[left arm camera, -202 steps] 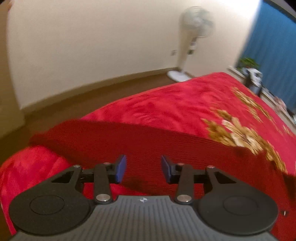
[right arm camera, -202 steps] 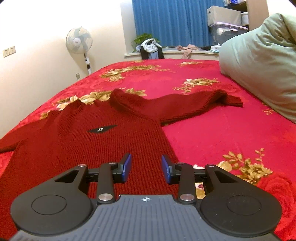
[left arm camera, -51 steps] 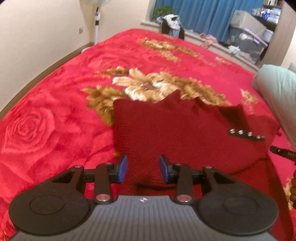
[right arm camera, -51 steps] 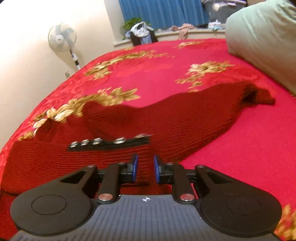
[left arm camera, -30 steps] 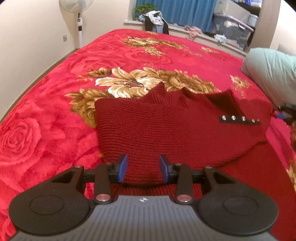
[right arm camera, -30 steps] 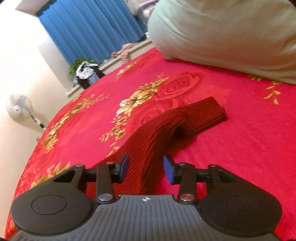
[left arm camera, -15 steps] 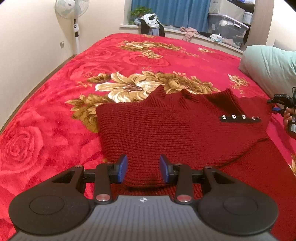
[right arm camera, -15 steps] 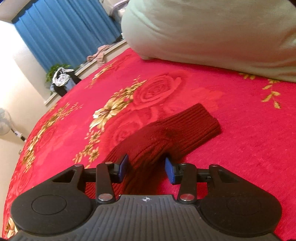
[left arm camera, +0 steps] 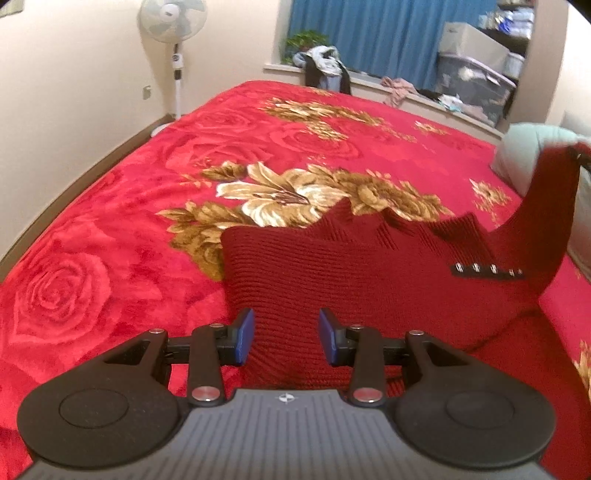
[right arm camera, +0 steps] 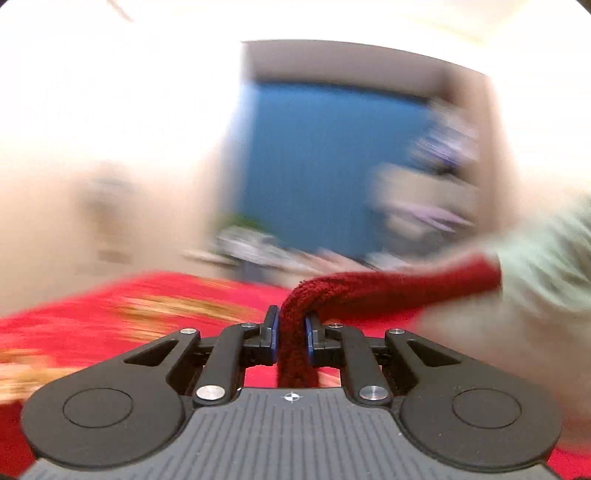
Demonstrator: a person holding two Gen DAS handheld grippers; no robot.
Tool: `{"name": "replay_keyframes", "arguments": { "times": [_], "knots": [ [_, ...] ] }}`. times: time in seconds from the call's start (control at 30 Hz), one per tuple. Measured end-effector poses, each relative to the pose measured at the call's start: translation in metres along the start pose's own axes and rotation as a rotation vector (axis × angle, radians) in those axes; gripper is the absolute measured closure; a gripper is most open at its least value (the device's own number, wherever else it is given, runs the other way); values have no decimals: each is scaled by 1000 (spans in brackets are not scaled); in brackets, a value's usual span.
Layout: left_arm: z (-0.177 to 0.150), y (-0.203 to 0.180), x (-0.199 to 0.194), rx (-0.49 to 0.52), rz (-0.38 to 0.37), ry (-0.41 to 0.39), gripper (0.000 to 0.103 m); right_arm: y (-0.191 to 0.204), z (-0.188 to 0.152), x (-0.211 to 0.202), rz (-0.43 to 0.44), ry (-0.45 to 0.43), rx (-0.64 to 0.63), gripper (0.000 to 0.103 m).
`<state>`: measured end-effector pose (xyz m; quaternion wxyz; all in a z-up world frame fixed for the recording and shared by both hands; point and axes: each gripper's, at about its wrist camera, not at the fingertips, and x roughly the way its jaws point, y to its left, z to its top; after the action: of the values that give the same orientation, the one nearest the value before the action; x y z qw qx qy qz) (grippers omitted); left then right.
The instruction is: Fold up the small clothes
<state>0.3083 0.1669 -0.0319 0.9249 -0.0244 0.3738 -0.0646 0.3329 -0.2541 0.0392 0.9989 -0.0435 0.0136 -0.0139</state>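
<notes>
A dark red knit sweater [left arm camera: 351,280] lies on the red floral bedspread [left arm camera: 110,266], its left side folded over so a black strip of metal snaps [left arm camera: 487,272] shows. My left gripper [left arm camera: 286,336] is open and empty, just above the sweater's near edge. My right gripper [right arm camera: 290,328] is shut on the sweater's right sleeve [right arm camera: 388,286] and holds it up in the air. In the left wrist view that sleeve [left arm camera: 546,218] rises at the right edge. The right wrist view is blurred by motion.
A pale green pillow [left arm camera: 532,155] lies at the right of the bed. A standing fan [left arm camera: 173,55] is by the left wall. Blue curtains [left arm camera: 388,33], a windowsill with clothes and storage boxes [left arm camera: 476,88] are beyond the bed.
My right gripper has closed on the right sleeve and lifted it off the bed, swinging upward. My left gripper has stayed open over the sweater's near edge.
</notes>
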Motion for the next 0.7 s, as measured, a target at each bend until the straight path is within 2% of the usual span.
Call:
{"name": "replay_keyframes", "arguments": {
  "times": [0.07,0.13,0.2,0.23,0.3,0.43,0.5,0.57,0.63,0.7],
  "knots": [
    [2,6,-2,-40,-5,-3,61,58,3,-35,259,-13,-41,88],
    [3,12,-4,-88,-14,-7,61,104,-9,-55,480,82,-49,87],
    [2,20,-2,-137,-26,2,61,134,-30,-61,594,226,-73,79],
    [1,24,0,-160,-37,14,61,143,-42,-63,621,306,-79,77],
    [-4,32,5,-209,-63,49,62,143,-63,-68,608,448,-67,77],
    [-12,41,12,-272,-103,95,62,87,-67,-92,496,567,48,72],
    [-14,46,14,-329,-158,111,62,58,-60,-115,428,580,71,72],
    [-15,47,17,-373,-221,126,62,30,-55,-149,377,569,100,67],
    [-19,46,27,-437,-306,166,62,2,-57,-172,324,573,139,65],
    [-24,42,37,-469,-327,205,62,-21,-64,-196,288,578,178,65]
  ]
}}
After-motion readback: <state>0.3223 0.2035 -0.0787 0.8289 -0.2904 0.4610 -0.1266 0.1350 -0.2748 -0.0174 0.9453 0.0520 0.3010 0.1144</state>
